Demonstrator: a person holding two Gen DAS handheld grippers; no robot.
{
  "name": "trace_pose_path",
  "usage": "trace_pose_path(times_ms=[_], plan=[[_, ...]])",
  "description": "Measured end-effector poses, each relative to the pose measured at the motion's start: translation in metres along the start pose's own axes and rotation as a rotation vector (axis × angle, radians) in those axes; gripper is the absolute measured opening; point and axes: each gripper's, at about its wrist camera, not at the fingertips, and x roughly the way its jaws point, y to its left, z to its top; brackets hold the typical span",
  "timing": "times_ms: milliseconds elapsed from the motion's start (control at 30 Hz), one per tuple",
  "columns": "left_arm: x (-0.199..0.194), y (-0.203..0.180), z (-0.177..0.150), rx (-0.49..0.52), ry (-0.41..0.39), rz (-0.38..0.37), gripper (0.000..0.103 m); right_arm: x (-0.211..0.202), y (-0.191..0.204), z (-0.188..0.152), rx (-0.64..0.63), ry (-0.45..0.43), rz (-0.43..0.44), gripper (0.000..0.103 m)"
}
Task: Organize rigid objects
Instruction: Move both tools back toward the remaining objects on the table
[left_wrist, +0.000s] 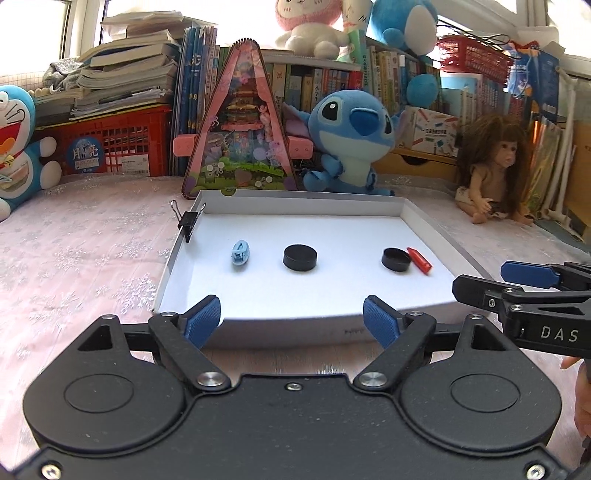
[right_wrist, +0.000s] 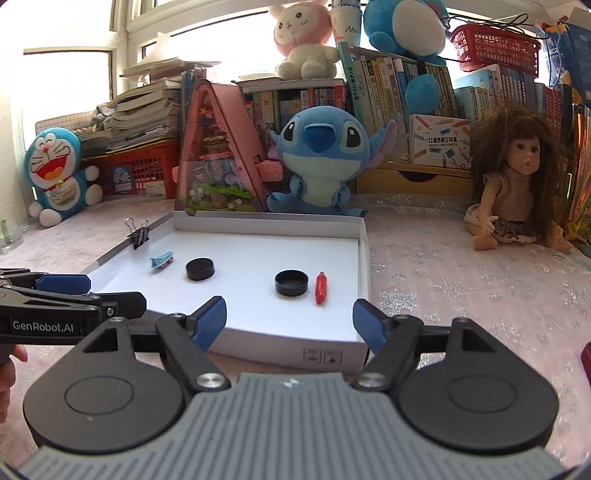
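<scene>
A shallow white box tray (left_wrist: 258, 295) (right_wrist: 364, 258) lies on the pink cloth. In it lie a small light-blue toy (left_wrist: 240, 253) (right_wrist: 161, 260), a closed black round cap (left_wrist: 300, 257) (right_wrist: 200, 268), an upturned black lid (left_wrist: 396, 259) (right_wrist: 291, 282) and a red crayon-like piece (left_wrist: 420, 260) (right_wrist: 321, 288) beside that lid. A black binder clip (left_wrist: 187, 223) (right_wrist: 137, 232) grips the tray's left wall. My left gripper (left_wrist: 291, 321) is open and empty at the tray's near edge. My right gripper (right_wrist: 289, 319) is open and empty at the near right corner.
Behind the tray stand a pink triangular toy case (left_wrist: 242, 125), a blue Stitch plush (left_wrist: 351, 136) (right_wrist: 321, 158), a doll (left_wrist: 493, 166) (right_wrist: 517, 181) at the right and a Doraemon plush (left_wrist: 18, 147) at the left. Books and red baskets line the back.
</scene>
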Motion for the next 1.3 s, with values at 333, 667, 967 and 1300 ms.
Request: trace_pose_path(times_ms=[333, 667, 967, 1300], plan=[[-0.032, 0.002, -0.028, 0.016, -0.018, -0.019, 0.084, -0.031, 0.014, -0.024, -0.047, -0.036, 0.035, 0.088], [-0.052, 0.004, -0.041, 0.040, -0.070, -0.048, 0.086, -0.052, 0.023, -0.043, -0.092, -0.063, 0.045, 0.091], [-0.061, -0.001, -0.055, 0.060, -0.067, -0.073, 0.087, -0.062, 0.030, -0.057, -0.097, -0.057, 0.051, 0.092], [-0.070, -0.004, -0.073, 0.080, -0.053, -0.090, 0.087, -0.068, 0.029, -0.068, -0.094, -0.045, 0.039, 0.093]])
